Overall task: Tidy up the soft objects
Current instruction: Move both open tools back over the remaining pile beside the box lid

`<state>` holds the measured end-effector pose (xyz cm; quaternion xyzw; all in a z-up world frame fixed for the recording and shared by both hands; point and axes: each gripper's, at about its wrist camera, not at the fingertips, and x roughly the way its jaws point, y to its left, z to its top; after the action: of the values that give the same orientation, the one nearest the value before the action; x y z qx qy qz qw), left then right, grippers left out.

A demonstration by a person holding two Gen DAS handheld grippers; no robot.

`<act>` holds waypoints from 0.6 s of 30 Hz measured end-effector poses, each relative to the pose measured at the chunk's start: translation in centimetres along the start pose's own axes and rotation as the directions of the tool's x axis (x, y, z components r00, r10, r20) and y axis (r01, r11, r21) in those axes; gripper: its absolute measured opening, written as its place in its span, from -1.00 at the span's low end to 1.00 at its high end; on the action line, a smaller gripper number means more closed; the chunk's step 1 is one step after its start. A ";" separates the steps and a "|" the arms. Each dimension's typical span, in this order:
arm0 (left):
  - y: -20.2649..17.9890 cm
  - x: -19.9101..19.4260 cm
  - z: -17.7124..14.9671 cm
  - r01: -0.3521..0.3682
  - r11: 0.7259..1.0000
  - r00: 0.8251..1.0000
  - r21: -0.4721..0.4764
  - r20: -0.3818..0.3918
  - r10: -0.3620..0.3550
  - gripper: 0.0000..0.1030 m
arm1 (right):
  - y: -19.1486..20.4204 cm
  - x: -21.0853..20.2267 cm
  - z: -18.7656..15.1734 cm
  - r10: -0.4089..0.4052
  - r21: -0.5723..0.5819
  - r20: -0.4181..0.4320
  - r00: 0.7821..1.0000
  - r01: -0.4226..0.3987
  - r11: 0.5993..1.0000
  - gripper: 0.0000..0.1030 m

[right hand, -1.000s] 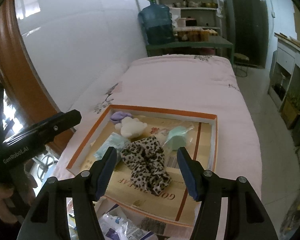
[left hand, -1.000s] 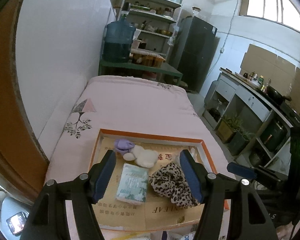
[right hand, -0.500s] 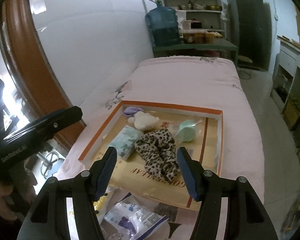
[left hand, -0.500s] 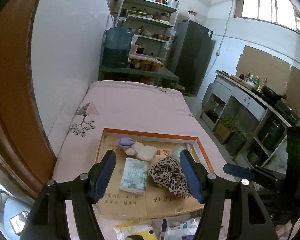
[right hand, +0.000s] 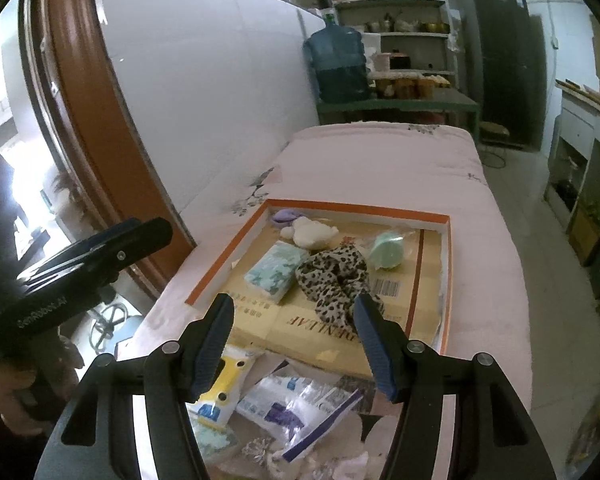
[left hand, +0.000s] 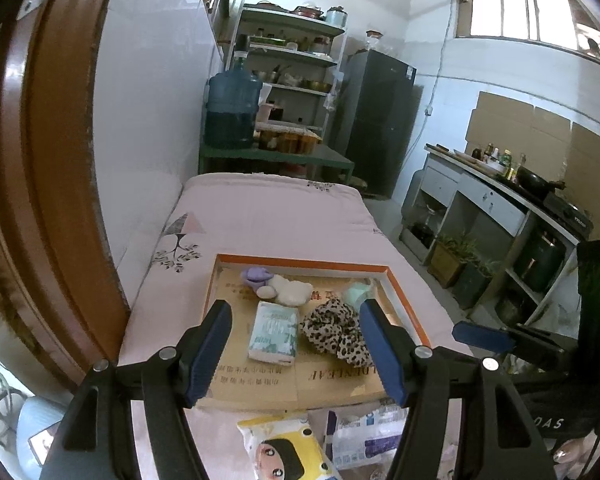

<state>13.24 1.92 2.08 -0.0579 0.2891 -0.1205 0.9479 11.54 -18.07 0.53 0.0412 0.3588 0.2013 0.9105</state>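
Note:
A flat cardboard tray with an orange rim lies on a pink bed. In it lie a pale green tissue pack, a leopard-print scrunchie, a white fluffy piece, a purple item and a mint item in clear wrap. My left gripper is open and empty, held above the tray's near edge. My right gripper is open and empty, also above the near edge.
Loose packets lie in front of the tray: a yellow cartoon pack and a white-and-purple bag. A brown door frame stands at left. A green table with a water jug and a kitchen counter stand beyond.
Both grippers have pulled back and up from the tray. The tray now looks smaller, and loose packets in front of it have come into view. Both stay open.

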 end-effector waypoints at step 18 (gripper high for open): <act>-1.1 -3.5 -3.3 -0.010 0.999 0.998 0.039 0.058 0.007 0.28 | 1.4 -2.4 -3.3 -0.002 -0.014 0.035 0.999 0.002 1.000 0.25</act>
<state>8.32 1.68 1.44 -0.0413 0.2591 -0.1204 0.9574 7.26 -17.95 -0.01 0.0379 0.3416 0.2023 0.9170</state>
